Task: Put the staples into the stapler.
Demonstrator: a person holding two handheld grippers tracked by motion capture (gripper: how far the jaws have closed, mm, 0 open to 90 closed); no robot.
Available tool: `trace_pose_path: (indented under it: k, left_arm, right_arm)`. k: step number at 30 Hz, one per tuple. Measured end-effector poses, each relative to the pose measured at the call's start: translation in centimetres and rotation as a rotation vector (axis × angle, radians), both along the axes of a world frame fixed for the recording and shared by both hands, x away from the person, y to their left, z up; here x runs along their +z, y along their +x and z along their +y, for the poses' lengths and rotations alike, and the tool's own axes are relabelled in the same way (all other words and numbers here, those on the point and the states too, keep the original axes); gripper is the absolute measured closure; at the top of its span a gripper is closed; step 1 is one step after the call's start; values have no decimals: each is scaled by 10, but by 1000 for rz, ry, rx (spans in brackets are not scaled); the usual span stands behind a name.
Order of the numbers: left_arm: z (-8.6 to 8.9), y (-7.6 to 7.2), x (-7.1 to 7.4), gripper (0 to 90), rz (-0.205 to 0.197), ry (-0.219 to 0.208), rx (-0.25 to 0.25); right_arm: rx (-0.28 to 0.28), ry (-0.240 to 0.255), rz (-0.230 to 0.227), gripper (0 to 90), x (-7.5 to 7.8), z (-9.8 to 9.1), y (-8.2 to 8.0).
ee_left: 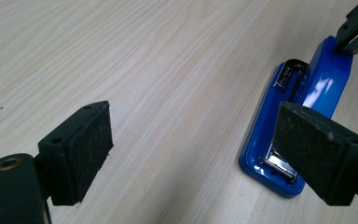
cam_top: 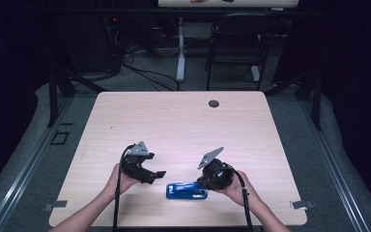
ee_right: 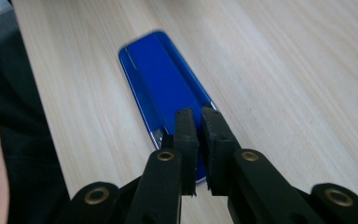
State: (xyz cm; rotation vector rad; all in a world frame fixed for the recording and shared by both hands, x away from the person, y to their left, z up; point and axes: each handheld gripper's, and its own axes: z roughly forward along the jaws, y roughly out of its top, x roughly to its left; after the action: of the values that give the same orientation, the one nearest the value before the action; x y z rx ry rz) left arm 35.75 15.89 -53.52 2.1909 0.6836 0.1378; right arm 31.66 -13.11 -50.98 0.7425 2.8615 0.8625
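A glossy blue stapler (cam_top: 187,190) lies near the front edge of the wooden table (cam_top: 174,121), between my two grippers. In the left gripper view the stapler (ee_left: 328,79) shows bright metal parts along its near side. My left gripper (cam_top: 155,177) is just left of it, and its jaws (ee_left: 198,140) stand wide apart with nothing between them. My right gripper (cam_top: 207,183) is at the stapler's right end. Its jaws (ee_right: 198,121) are almost together, and their tips rest on the stapler's blue top (ee_right: 163,79). The same tips (ee_left: 352,44) appear in the left gripper view.
A round cable hole (cam_top: 214,103) sits near the table's far edge. Behind the table stand a dark chair (cam_top: 236,43) and a white desk leg (cam_top: 180,53), with cables on the floor. The person's forearms come in over the front edge.
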Motion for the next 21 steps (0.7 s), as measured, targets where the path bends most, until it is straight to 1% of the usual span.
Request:
trace_pose_path:
  k: [1, 3, 4, 6, 8, 9, 11, 12, 15, 16, 18, 20, 21]
  left_arm:
    - [0, 0, 1, 122, 1, 4, -4]
    - [1, 0, 1, 122, 0, 3, -5]
    - [1, 0, 1, 121, -3, 2, -4]
    - [2, -1, 2, 122, -16, 3, -1]
    - [2, -1, 3, 124, -36, 3, 5]
    - [3, -1, 3, 125, -38, 4, 7]
    - [4, -1, 3, 124, -30, 7, 7]
    - [4, -1, 3, 123, -30, 11, 10]
    - [6, 1, 2, 118, -27, 18, 17]
    - [6, 1, 1, 116, -30, 17, 27]
    - [7, 2, 1, 111, -23, 22, 30]
    - [8, 3, 0, 105, -25, 26, 39]
    - [9, 3, 0, 101, -24, 25, 45]
  right_arm:
    - [-14, 32, 1, 827, 3, -2, 0]
    - [-32, 24, -27, 787, 7, -5, 1]
    - [-47, 44, -31, 772, 6, -6, 1]
    - [-56, 26, -42, 710, 8, -8, 3]
    - [-78, 25, -52, 594, 10, -11, 4]
    - [-101, 18, -58, 540, 11, -12, 4]
    - [-129, 7, -82, 452, 14, -15, 5]
    - [-139, 3, -85, 407, 14, -16, 6]
    - [-180, 8, -94, 312, 17, -23, 8]
    - [-192, 5, -97, 290, 18, -25, 9]
    - [-211, 2, -103, 256, 19, -29, 12]
    - [-243, 7, -112, 192, 20, -35, 15]
    - [-260, 8, -117, 178, 20, -38, 16]
